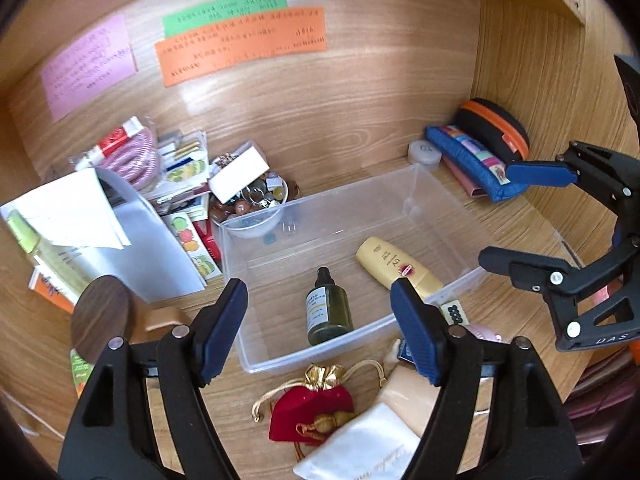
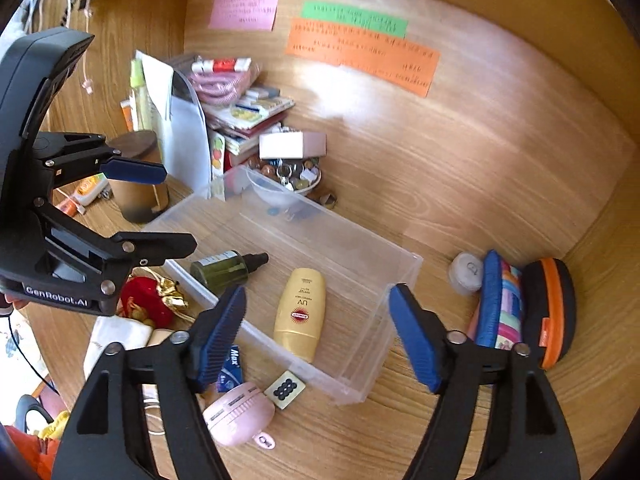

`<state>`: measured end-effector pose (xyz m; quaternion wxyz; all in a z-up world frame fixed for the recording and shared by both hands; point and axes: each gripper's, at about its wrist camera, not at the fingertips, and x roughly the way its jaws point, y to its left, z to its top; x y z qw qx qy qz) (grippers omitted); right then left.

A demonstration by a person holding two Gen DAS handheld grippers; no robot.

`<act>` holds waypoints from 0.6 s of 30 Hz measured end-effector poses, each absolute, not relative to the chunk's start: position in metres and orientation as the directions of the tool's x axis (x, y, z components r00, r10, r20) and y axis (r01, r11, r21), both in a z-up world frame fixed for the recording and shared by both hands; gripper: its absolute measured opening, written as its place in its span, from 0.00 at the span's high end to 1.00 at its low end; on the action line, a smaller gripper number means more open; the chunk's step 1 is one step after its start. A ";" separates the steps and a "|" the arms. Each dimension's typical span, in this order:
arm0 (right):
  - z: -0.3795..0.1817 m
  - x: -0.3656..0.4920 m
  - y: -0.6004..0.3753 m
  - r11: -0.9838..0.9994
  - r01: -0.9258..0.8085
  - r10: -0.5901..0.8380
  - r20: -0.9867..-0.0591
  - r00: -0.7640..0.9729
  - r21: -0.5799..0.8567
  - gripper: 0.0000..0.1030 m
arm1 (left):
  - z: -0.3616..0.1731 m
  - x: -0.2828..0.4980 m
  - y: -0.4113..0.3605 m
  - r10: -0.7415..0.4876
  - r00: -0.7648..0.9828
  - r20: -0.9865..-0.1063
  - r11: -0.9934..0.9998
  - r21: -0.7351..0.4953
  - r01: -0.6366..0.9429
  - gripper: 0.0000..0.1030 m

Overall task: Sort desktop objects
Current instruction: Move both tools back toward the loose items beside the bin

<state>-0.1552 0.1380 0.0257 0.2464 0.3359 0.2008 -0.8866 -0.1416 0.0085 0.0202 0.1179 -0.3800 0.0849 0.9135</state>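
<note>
**deskfan:** Clear bin (image 1: 448, 216) sits mid-surface (image 1: 360, 136) with two things lying in it already: green dropper bottle (image 1: 329, 312) and yellow sunscreen tube (image 1: 394, 266). Left claw (image 1: 320, 328) and right claw (image 2: 318, 336) both hang wide and empty over its near edge, so I'd say we're between picks.

**tidybot:** Agreed. Loose stuff just outside the near wall looks like the next candidates: red pouch (image 1: 310, 412), mahjong tile (image 2: 285, 390), pink fan (image 2: 240, 416). Whichever it is, a claw has to drop low and straddle it.

**deskfan:** Left-hand pile (image 1: 160, 184) is a mess, can't separate the items. Wall notes (image 1: 240, 44) are unreadable, and the blue box (image 2: 230, 368) is half hidden behind a finger.
</note>
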 end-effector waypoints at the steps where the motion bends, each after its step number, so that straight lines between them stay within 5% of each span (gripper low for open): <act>1: 0.029 -0.150 0.140 -0.800 0.568 -0.305 -0.685 -0.662 -0.193 0.29 | 0.022 -0.137 0.008 0.146 -0.691 -0.708 -0.960 0.067 -0.272 0.27; 3: 0.032 -0.143 0.142 -0.802 0.564 -0.309 -0.674 -0.671 -0.195 0.28 | 0.025 -0.129 0.006 0.141 -0.708 -0.692 -0.963 0.069 -0.260 0.05; 4: 0.034 -0.138 0.145 -0.805 0.560 -0.310 -0.666 -0.678 -0.195 0.28 | 0.027 -0.125 0.004 0.142 -0.719 -0.680 -0.965 0.069 -0.255 0.04; 18: 0.023 -0.096 0.177 -0.850 0.506 -0.321 -0.614 -0.721 -0.149 0.28 | 0.019 -0.068 -0.007 0.102 -0.781 -0.616 -0.975 0.095 -0.202 0.04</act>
